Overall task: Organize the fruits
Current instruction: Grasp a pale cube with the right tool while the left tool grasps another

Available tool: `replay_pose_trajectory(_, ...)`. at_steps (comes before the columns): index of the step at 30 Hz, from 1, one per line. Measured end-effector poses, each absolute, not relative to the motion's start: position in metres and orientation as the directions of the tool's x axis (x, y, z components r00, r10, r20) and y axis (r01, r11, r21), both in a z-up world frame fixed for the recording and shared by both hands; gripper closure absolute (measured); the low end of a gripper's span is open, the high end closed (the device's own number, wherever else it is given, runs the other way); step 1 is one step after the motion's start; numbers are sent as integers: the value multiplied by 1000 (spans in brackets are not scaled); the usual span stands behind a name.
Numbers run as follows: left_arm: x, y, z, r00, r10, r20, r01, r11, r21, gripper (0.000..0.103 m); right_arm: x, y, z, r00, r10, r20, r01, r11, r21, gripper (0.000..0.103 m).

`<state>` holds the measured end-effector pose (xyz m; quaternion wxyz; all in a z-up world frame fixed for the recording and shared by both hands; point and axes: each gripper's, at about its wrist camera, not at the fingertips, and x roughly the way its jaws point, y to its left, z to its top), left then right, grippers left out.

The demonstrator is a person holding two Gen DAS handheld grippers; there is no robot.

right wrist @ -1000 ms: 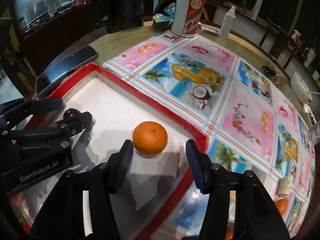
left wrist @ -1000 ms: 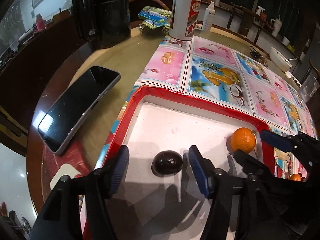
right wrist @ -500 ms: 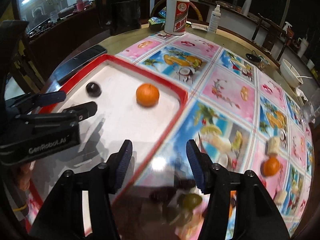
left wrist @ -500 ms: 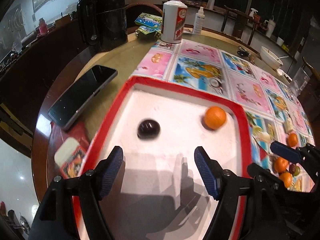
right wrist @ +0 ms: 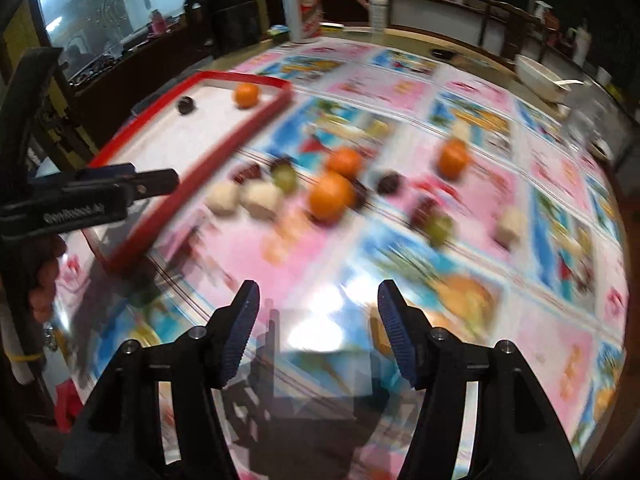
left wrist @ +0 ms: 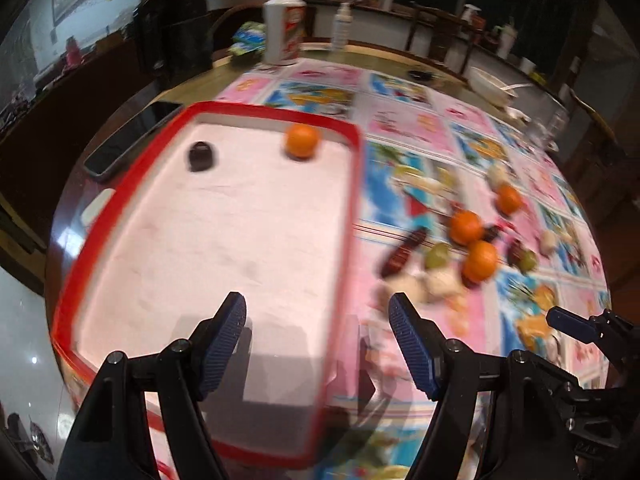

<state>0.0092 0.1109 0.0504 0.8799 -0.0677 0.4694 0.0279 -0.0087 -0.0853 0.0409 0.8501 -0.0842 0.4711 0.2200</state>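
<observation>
Red tray (left wrist: 352,184) holds one orange (left wrist: 302,141) and one dark fruit (left wrist: 201,155).

Red rim on the tray (left wrist: 354,184), white inside it, with an orange fruit (left wrist: 302,141) and a near-black fruit (left wrist: 201,155) at its far end. Beside the tray, the tablecloth (right wrist: 480,184) shows pink and blue picture squares, scattered with orange, green, dark and cream pieces. Gripper pads (right wrist: 394,330) are blue.
</observation>
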Motion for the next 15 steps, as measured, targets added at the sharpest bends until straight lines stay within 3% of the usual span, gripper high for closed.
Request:
replay_pose_trajectory(5, 11, 56, 44, 540, -47, -841, -4, 998, -58, 29, -15, -136, 37, 484, 257, -836, -394, 917, 54, 40)
replay_pose_trajectory(15, 3, 31, 36, 529, -70, -845, 15, 997, -73, 29, 42, -199, 32, 537, 232, -811, -252, 962, 108, 40)
